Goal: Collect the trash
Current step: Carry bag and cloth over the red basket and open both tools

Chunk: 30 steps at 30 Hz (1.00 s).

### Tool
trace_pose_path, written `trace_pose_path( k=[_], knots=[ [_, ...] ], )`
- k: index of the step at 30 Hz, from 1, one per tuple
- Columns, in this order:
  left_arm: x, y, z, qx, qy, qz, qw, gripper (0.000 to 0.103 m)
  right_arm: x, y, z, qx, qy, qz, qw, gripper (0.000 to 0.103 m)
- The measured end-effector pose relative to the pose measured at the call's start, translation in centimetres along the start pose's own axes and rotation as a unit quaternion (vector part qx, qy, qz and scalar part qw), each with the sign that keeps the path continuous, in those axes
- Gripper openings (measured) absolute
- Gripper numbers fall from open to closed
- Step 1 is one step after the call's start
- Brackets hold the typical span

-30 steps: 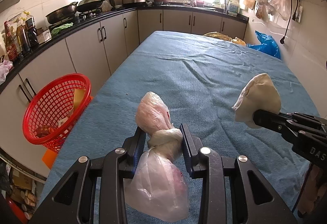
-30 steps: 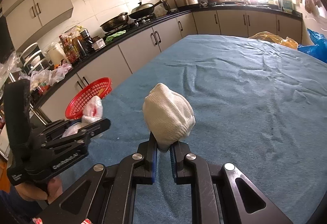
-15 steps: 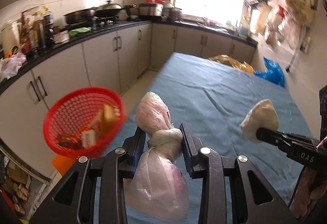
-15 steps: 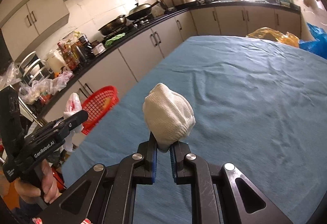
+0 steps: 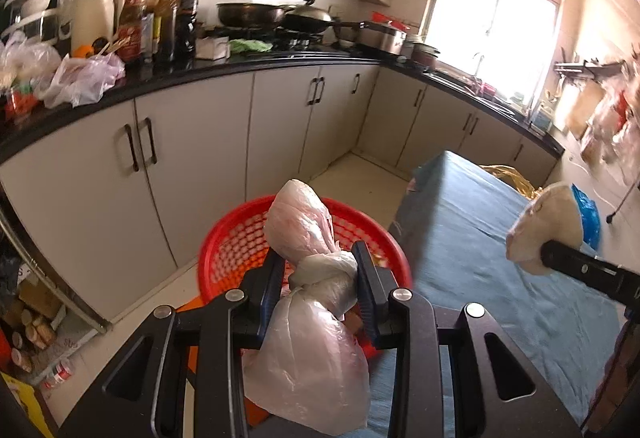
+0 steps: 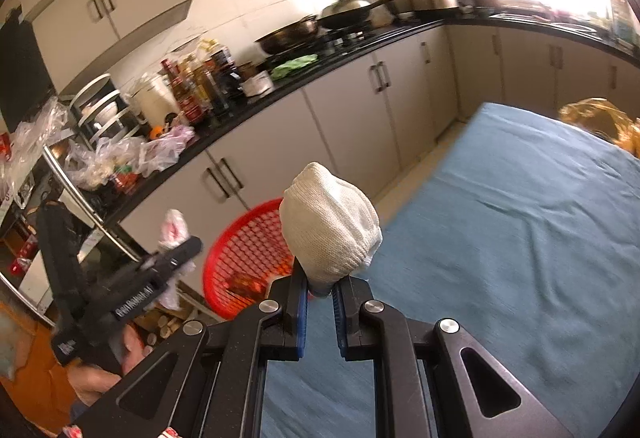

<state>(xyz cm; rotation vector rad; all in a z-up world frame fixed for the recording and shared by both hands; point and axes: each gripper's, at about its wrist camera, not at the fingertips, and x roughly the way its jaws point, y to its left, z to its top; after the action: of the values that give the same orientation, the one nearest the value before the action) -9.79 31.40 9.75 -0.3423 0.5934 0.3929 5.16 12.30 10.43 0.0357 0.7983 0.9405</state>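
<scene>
While the red basket (image 5: 240, 238) seemingly holds some scraps already, left gripper (image 5: 320, 282) grips a knotted plastic bag (image 5: 308, 238), right gripper (image 6: 320, 288) pinches a white cloth wad (image 6: 330, 226), neither dropped yet.

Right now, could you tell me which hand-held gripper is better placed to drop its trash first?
Probably the left hand-held gripper: its knotted plastic bag appears right over the red basket, while the right hand-held gripper holds its white cloth bundle beside the basket.
</scene>
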Motion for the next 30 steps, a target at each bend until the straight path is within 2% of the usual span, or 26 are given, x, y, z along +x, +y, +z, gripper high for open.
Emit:
trace_pose_path(
  k=[5, 14, 27, 30],
  knots=[
    [2.5, 1.3, -0.1, 0.001, 0.014, 0.006, 0.9999, 0.033, 3.8, 1.9, 1.3, -0.009, 0.017, 0.006, 1.000, 0.012],
    [6.1, 1.9, -0.9, 0.008, 0.037, 0.008, 0.9993, 0.033, 9.2, 2.8, 2.6, -0.013, 0.046, 0.003, 0.999, 0.012],
    [8.0, 2.6, -1.1, 0.006, 0.050, 0.008, 0.9987, 0.033, 12.9, 2.6, 3.4, -0.011, 0.071, -0.001, 0.997, 0.012],
    [8.4, 2.6, -1.2, 0.008, 0.052, 0.003, 0.9986, 0.033, 13.8, 2.6, 3.3, -0.012, 0.079, -0.003, 0.997, 0.016]
  ],
)
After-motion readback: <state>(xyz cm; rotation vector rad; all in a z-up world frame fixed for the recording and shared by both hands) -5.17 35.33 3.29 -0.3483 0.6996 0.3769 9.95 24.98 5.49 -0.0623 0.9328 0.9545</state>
